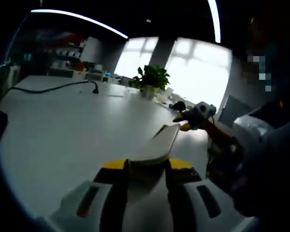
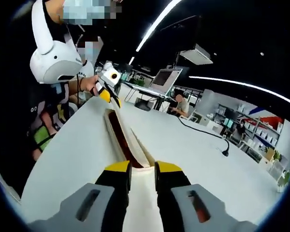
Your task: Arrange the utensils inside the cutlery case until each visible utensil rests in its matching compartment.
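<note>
Both grippers hold the cutlery case between them, one at each end, lifted off the white table. In the right gripper view the right gripper has its yellow-tipped jaws closed down on the near short end of the case; the long, shallow tray runs straight away from it, pale rim outside, dark reddish lining inside. At the far end the left gripper, held by a person's hand, pinches the opposite end. In the left gripper view the left gripper is likewise clamped on a pale edge of the cutlery case, the case running up and right toward the right gripper. The long axis therefore lies along the line joining the two tools, each equally near its own end. Utensils: cannot tell whether any lie inside; the interior looks dark and bare from this low angle, and compartment dividers are not readable. Judgement: the case is being carried or repositioned, so sorting has not visibly begun. The next move likely calls for setting it down flat on the table, both ends level. A potted plant and a black cable lie well beyond.
</note>
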Available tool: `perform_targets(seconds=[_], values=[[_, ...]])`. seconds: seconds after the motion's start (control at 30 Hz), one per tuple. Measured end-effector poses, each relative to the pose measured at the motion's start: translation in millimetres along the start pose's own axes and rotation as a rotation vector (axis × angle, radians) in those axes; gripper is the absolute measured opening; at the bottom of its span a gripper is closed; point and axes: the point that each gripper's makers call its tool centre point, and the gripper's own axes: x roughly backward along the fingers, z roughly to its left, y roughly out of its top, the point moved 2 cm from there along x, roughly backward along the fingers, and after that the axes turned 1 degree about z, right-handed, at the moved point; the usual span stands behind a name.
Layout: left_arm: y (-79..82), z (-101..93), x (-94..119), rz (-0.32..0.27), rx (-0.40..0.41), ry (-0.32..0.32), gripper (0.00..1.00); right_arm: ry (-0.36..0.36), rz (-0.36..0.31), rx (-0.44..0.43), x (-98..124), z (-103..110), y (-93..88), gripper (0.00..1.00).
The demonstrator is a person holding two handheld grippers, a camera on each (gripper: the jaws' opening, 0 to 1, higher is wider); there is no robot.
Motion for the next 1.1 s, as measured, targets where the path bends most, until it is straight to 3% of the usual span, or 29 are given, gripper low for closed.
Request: perform_targets(seconds=[0.13, 0.23, 0.37, 0.5, 0.7, 0.83, 0.87, 0.9, 1.03, 1.1], values=[[-0.5, -1.1, 0, -0.003, 0.0, -0.009, 0.33, 0.036, -0.03, -0.124, -9, 6, 15.6, 0.26], [-0.8, -1.7, -1, -0.006, -0.001, -0.01, 0.33, 0.039, -0.04, -0.122, -6, -7, 29.3, 0.31], [-1.3, -2.7, 1, -0.011, -0.007, -0.015, 0.33, 0.131, 0.009, -0.173, -11, -9, 44.8, 0.41], [-2.0, -4.7, 3, -0.019, -0.007, -0.022, 0.35, 0.24, 0.076, -0.23, -30, -1, 55.6, 0.43], [-1.3, -7.3, 4, -0.034, 0.015, -0.037, 0.37, 0.332, 0.218, -0.191, -54, 4, 46.3, 0.45], [-3.1, -5.4, 1, -0.03, 0.01, -0.02, 0.37, 0.355, 0.261, -0.181, -70, 9, 36.0, 0.41], [-3.8, -4.0, -1, -0.027, 0.008, -0.008, 0.37, 0.358, 0.313, -0.164, -70, 10, 26.6, 0.4], [-3.3, -2.2, -3, -0.031, 0.008, 0.004, 0.36, 0.371, 0.264, -0.194, -75, 12, 34.5, 0.41], [-1.4, 0.7, -6, -0.038, 0.022, 0.003, 0.36, 0.353, 0.263, -0.168, -74, 5, 35.9, 0.35], [-2.8, 0.7, -7, -0.027, 0.02, 0.002, 0.36, 0.352, 0.269, -0.198, -73, 4, 35.1, 0.34]])
